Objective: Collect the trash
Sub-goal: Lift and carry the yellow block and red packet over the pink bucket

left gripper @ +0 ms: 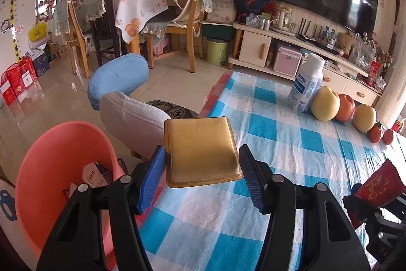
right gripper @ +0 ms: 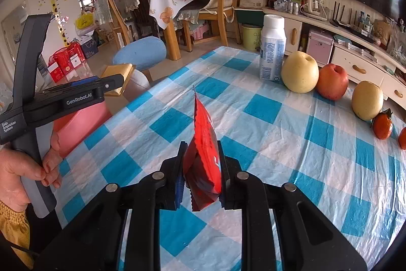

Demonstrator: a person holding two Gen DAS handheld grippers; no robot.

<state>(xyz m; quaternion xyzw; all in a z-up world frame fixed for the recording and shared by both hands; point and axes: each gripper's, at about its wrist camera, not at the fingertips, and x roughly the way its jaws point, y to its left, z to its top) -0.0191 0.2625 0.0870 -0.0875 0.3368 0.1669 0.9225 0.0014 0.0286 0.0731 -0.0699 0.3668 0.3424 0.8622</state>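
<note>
Left tool (left gripper: 201, 170) clamped on a flat golden tray-like package (left gripper: 200, 151), blue pads pressed to its two side edges, held level above the near-left edge of the surface (left gripper: 291, 156), which wears a blue-and-white checked plastic cloth; below and to the left, off the surface, a pink bin (left gripper: 50, 169) with a few scraps of packaging lying inside; just beyond the bin, a grey cushioned stool (left gripper: 132, 118) and a blue one (left gripper: 118, 78) on the tiled floor; right tool (right gripper: 201, 169) closed tight on a red snack wrapper (right gripper: 204, 144), gripped near its lower end and standing on edge, serrated tip pointing away over the cloth; seen from the right wrist, the left tool off to the left with the golden package out past the surface edge, above the pink bin, and a bare hand (right gripper: 22, 169) wrapped round its handle; along the far right side of the surface, a white milk bottle (right gripper: 272, 47) upright, then a yellow pear (right gripper: 300, 72), a red apple (right gripper: 332, 81), a second pear (right gripper: 367, 100) and two small oranges (right gripper: 382, 125) in a loose row, the first three touching or nearly so; beyond, dining chairs, a TV cabinet and a dark screen.
</note>
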